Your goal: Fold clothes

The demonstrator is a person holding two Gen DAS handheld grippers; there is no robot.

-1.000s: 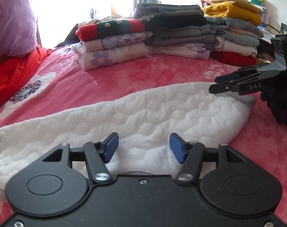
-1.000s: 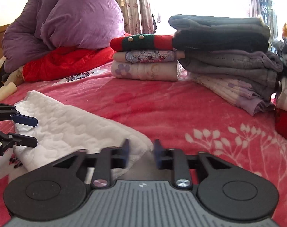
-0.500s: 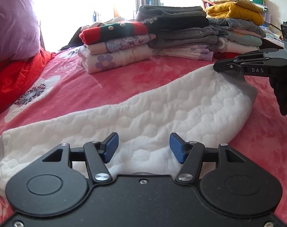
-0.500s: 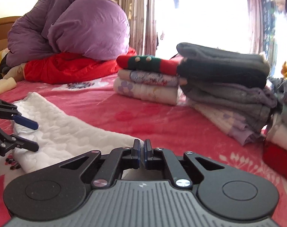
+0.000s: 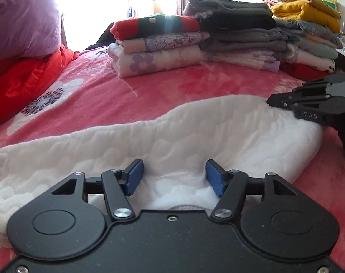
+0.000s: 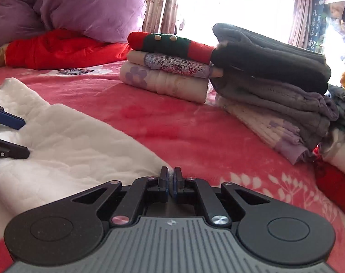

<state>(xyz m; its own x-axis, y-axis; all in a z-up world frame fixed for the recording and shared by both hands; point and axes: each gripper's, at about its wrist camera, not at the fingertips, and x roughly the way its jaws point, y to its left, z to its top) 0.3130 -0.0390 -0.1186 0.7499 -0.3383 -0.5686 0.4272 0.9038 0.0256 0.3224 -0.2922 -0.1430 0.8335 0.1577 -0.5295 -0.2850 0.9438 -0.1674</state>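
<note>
Since the earlier frame, the end of the white quilted garment (image 5: 172, 141) has been pinched by the right gripper (image 6: 171, 183), whose jaws were half open before and are now closed on it. The garment is spread on the pink blanket (image 5: 149, 91), in front of the folded stacks (image 5: 218, 43). The left gripper (image 5: 172, 174) is held over the garment's near edge, its jaws half open, nothing gripped. A fold can probably be started only when this side is gripped too.
</note>
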